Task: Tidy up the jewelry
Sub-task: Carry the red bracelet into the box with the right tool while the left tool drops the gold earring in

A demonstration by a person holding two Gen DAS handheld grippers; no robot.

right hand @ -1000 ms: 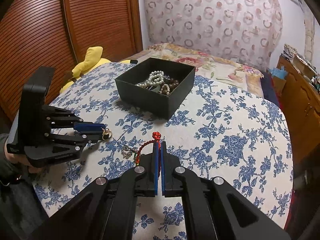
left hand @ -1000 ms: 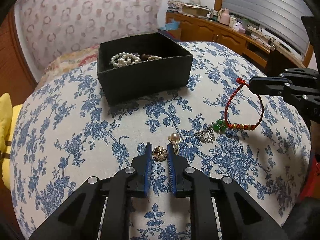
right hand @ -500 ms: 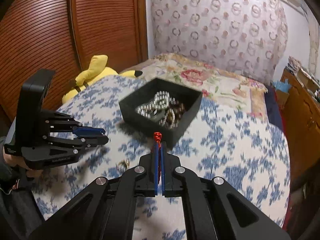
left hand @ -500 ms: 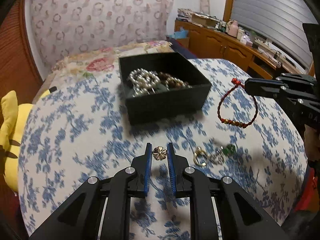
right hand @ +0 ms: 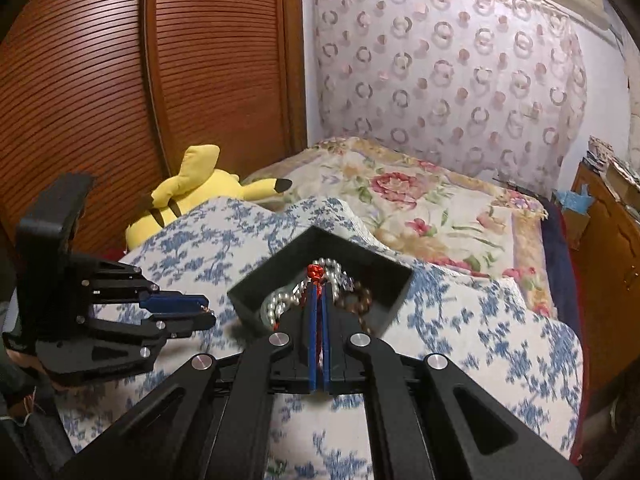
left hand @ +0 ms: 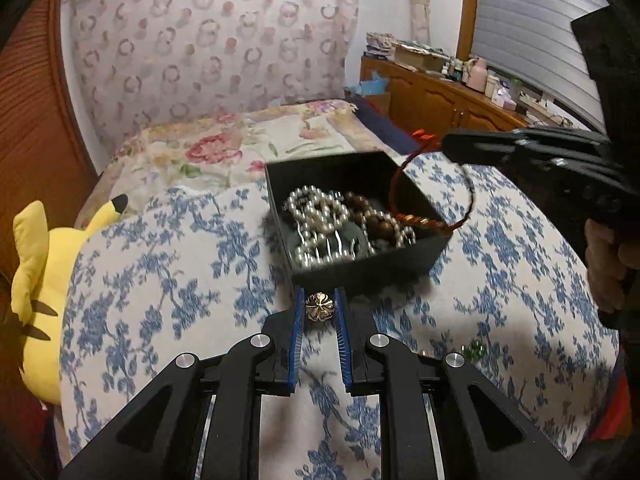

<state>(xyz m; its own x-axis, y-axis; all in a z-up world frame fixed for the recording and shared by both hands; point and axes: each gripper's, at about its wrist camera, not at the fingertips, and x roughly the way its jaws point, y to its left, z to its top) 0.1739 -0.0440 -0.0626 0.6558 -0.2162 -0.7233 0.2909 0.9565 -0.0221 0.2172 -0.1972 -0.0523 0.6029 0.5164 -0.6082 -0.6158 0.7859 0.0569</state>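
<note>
- Left wrist view: the left gripper [left hand: 319, 307], fingers clamped on the gold flower charm [left hand: 319, 306], now sits just before the black box [left hand: 416, 256], nearer than a second ago.
- The red cord bracelet [left hand: 432, 222], pinched in the right gripper [left hand: 452, 145], now dangles over the box instead of the floral cloth [left hand: 160, 288].
- Only this view shows a green-stoned piece [left hand: 474, 347] left on the cloth.
- Right wrist view alone shows the right fingers [right hand: 325, 320] pressed together on the bracelet's red knot [right hand: 316, 272].

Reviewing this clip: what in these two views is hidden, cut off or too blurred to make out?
- Right wrist view: the red bracelet shows only its knot; the right claw covers the rest.
- Left wrist view: loose pieces on the blue-flowered cloth are blurred; what they are is unclear.
- Both views: the black box contents are motion-smeared.
</note>
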